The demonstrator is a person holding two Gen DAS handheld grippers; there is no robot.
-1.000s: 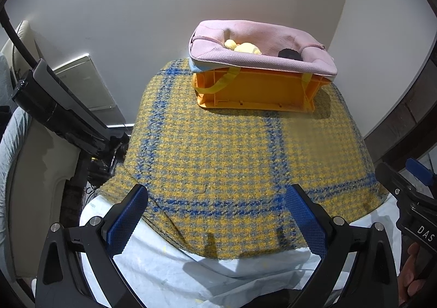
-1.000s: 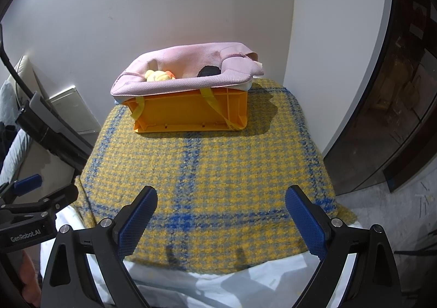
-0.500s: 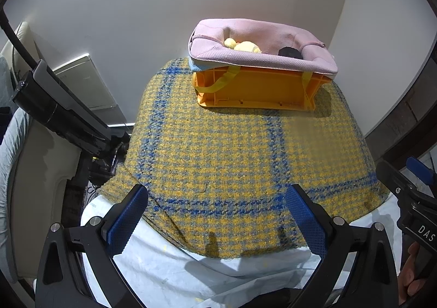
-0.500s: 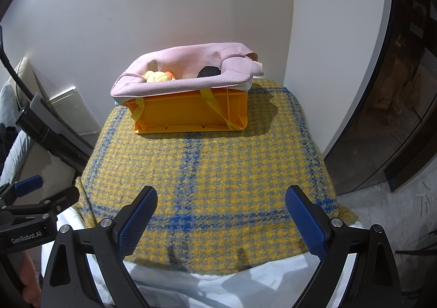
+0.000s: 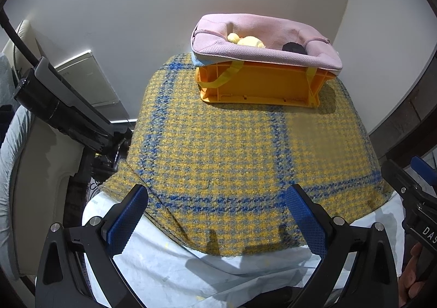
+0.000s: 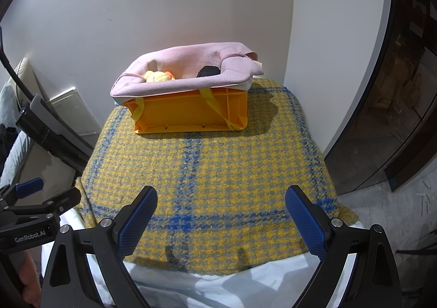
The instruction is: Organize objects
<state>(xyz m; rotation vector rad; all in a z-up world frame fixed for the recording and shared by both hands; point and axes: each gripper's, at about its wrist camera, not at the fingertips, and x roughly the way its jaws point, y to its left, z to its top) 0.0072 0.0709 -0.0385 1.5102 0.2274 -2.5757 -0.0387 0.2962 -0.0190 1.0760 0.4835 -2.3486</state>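
Note:
An orange plastic crate (image 5: pixel 259 84) (image 6: pixel 191 111) stands at the far end of a table under a yellow and blue plaid cloth (image 5: pixel 232 149) (image 6: pixel 207 171). A pink fabric bag (image 5: pixel 262 45) (image 6: pixel 185 75) with yellow straps lines the crate. Inside it show a yellow plush toy (image 5: pixel 245 40) (image 6: pixel 157 77) and a black object (image 5: pixel 293 48) (image 6: pixel 209 71). My left gripper (image 5: pixel 215 215) and right gripper (image 6: pixel 221 215) are both open and empty, above the table's near edge, well short of the crate.
A white sheet (image 5: pixel 218 267) hangs below the cloth at the near edge. A black bar on a stand (image 5: pixel 62 111) and a white panel (image 5: pixel 90 78) are to the left. A dark glass cabinet (image 6: pixel 396 89) is to the right. White walls lie behind.
Both grippers have drifted very slightly; the crate sits a little lower in the right wrist view. Nothing on the table has moved.

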